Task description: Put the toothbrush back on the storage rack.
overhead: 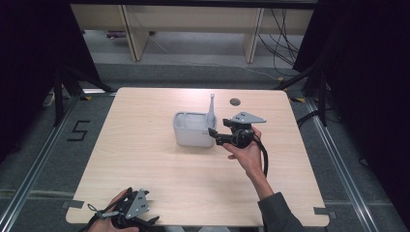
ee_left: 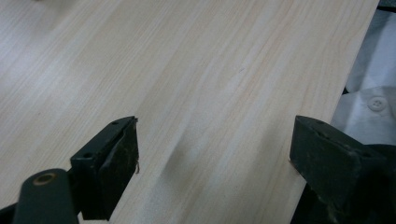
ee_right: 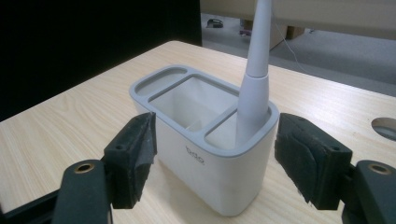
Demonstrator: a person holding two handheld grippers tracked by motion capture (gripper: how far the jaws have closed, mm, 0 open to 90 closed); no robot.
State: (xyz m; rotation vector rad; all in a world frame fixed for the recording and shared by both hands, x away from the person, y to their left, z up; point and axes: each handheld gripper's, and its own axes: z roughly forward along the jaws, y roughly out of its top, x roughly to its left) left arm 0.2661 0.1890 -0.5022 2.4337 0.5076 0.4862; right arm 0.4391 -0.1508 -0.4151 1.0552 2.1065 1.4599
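A: What is the right gripper doing?
B: Hovering with jaws spread wide, gripping nothing — the white holder is sitting just ahead, between them, a grey utensil standing in its nearest slot.
A: And the left gripper?
B: Also parted, empty, over bare table.
A: Any risk?
B: Closing carelessly could be nudging the holder — tipping the utensil.

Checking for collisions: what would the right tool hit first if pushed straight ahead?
Probably the white holder: the open right tool points at its near end, where the grey handle stands.
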